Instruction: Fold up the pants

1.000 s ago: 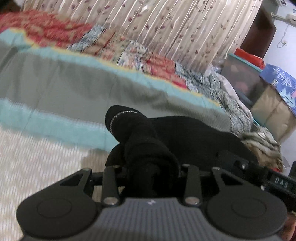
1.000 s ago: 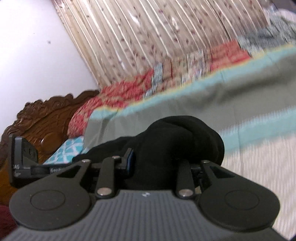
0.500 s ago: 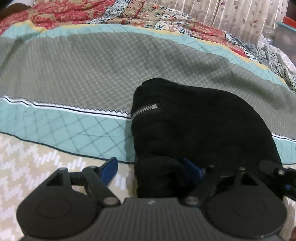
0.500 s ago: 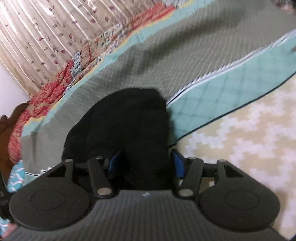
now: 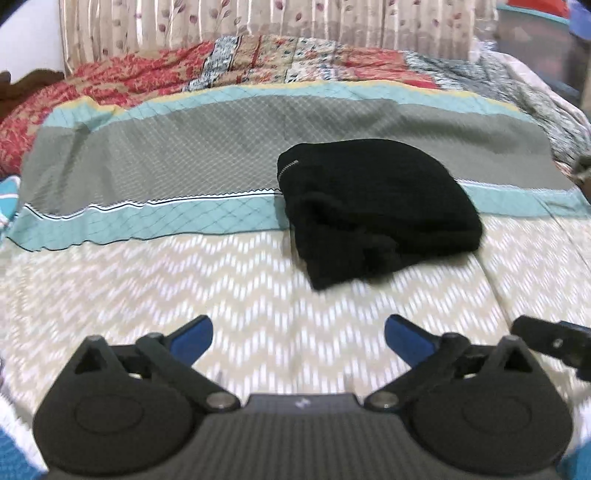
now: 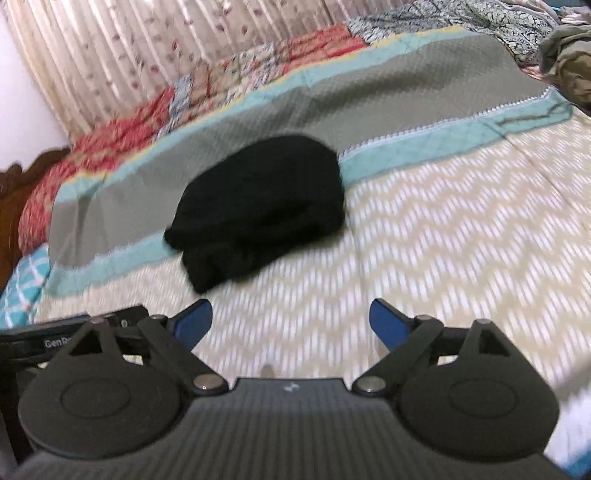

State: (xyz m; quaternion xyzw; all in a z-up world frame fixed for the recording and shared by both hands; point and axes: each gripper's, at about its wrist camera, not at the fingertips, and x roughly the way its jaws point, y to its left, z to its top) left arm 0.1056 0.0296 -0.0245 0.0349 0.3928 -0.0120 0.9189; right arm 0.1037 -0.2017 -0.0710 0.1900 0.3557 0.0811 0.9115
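Observation:
The black pants (image 5: 373, 206) lie folded in a thick bundle on the bed, a short silver zipper showing at their upper left corner. In the right wrist view the same pants (image 6: 262, 206) sit left of centre, across the teal stripe. My left gripper (image 5: 297, 338) is well back from the bundle, its jaws opening wide, nothing between the blue pads. My right gripper (image 6: 290, 321) is also back from it, jaws opening wide and empty. The other gripper's black body shows at the edge of each view.
The bedspread (image 5: 184, 280) has a beige zigzag band near me, then teal and grey bands. A red patchwork quilt (image 5: 258, 70) is heaped along the far side under a curtain (image 5: 258, 18). Crumpled clothes (image 6: 569, 62) lie far right; a wooden headboard (image 6: 11, 192) stands left.
A second ago both grippers were shut on the black pants, held up. They lowered the bundle onto the bed, opened, let it go and drew back toward me.

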